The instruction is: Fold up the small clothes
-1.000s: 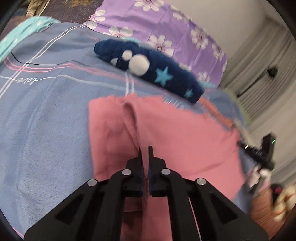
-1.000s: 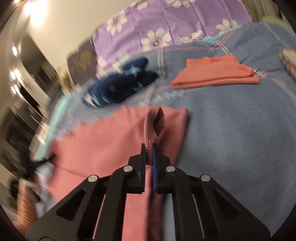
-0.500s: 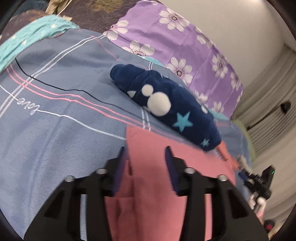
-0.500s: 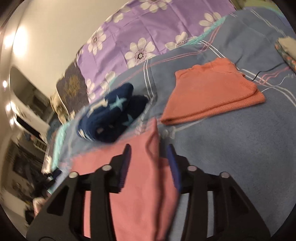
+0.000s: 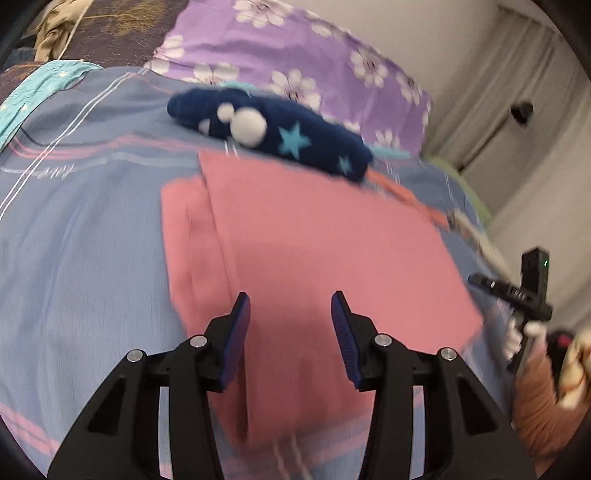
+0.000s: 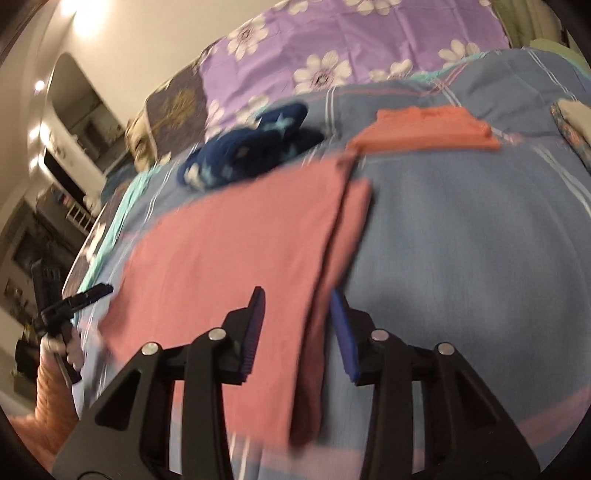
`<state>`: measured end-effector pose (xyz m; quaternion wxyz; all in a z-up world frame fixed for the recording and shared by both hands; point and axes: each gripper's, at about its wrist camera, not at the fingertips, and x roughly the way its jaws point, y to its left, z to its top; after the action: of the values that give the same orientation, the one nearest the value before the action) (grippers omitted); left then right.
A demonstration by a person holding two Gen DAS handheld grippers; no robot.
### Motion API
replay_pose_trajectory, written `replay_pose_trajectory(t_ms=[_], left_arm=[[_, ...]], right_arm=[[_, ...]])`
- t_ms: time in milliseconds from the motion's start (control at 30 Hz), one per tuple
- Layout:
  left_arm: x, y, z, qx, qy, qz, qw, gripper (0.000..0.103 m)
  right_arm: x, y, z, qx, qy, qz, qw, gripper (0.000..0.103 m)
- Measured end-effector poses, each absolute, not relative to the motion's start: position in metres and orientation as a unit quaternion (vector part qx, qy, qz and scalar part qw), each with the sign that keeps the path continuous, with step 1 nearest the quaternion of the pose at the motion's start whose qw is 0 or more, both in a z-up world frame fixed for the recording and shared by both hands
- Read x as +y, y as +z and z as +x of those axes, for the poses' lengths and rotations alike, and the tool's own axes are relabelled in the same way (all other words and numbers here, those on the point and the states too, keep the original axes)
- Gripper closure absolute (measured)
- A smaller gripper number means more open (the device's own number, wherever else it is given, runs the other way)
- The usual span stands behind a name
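This is a bedroom in somebody's home. A bed [image 5: 81, 229] fills most of the view, spread with a blue cover with pink and white stripes, and a purple flowered sheet [image 6: 332, 48] lies at its far end. Folded clothes rest on the cover: a pink garment [image 5: 314, 251], an orange one [image 6: 424, 129] and a navy starred piece [image 5: 295, 136]. Pale curtains [image 5: 498, 110] hang along one wall, and warm ceiling lights [image 6: 85, 14] glow above built-in shelving [image 6: 70, 122].

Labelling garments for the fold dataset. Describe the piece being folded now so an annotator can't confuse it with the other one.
On the blue striped bedspread, in front of the navy star-patterned bundle, lies the pink garment, spread flat with one side folded over. The orange folded garment beyond it is smaller, brighter and already a compact stack.
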<state>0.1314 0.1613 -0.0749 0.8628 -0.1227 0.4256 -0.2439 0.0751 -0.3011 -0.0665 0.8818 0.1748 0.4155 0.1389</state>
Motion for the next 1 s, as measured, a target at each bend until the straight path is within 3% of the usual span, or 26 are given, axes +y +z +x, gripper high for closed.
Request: replay_pose_trajectory(t_ms=[267, 300, 333, 367, 400, 600, 800, 900, 1000], left_arm=[[0.173, -0.095, 0.106, 0.442, -0.220, -0.115, 0.862, 0.057], [0.173, -0.097, 0.107, 0.445, -0.218, -0.115, 0.861, 0.061], [0.173, -0.098, 0.107, 0.447, -0.219, -0.118, 0.859, 0.080], [0.173, -0.098, 0.106, 0.449, -0.223, -0.120, 0.857, 0.095], [0.172, -0.097, 0.106, 0.451, -0.228, -0.124, 0.854, 0.101], [0.182, -0.057, 0.076, 0.407, -0.239, -0.132, 0.872, 0.101], [0.180, -0.098, 0.065, 0.461, -0.209, -0.085, 0.858, 0.101], [0.189, -0.103, 0.063, 0.452, -0.205, -0.106, 0.862, 0.099], [0.185, -0.085, 0.056, 0.430, -0.189, -0.079, 0.879, 0.094]], right_arm=[[-0.295, -0.085, 0.038, 0.430, 0.140, 0.204, 0.868, 0.064], [-0.291, -0.086, 0.039, 0.430, 0.142, 0.201, 0.869, 0.066], [-0.286, -0.087, 0.040, 0.429, 0.142, 0.194, 0.871, 0.083], [-0.283, -0.087, 0.040, 0.429, 0.139, 0.189, 0.872, 0.092], [-0.281, -0.084, 0.039, 0.425, 0.134, 0.185, 0.876, 0.098], [-0.290, -0.038, 0.012, 0.355, 0.154, 0.197, 0.901, 0.100], [-0.282, -0.091, 0.010, 0.441, 0.109, 0.146, 0.878, 0.100], [-0.283, -0.094, 0.004, 0.438, 0.105, 0.155, 0.880, 0.099], [-0.282, -0.077, -0.002, 0.416, 0.099, 0.141, 0.893, 0.092]])
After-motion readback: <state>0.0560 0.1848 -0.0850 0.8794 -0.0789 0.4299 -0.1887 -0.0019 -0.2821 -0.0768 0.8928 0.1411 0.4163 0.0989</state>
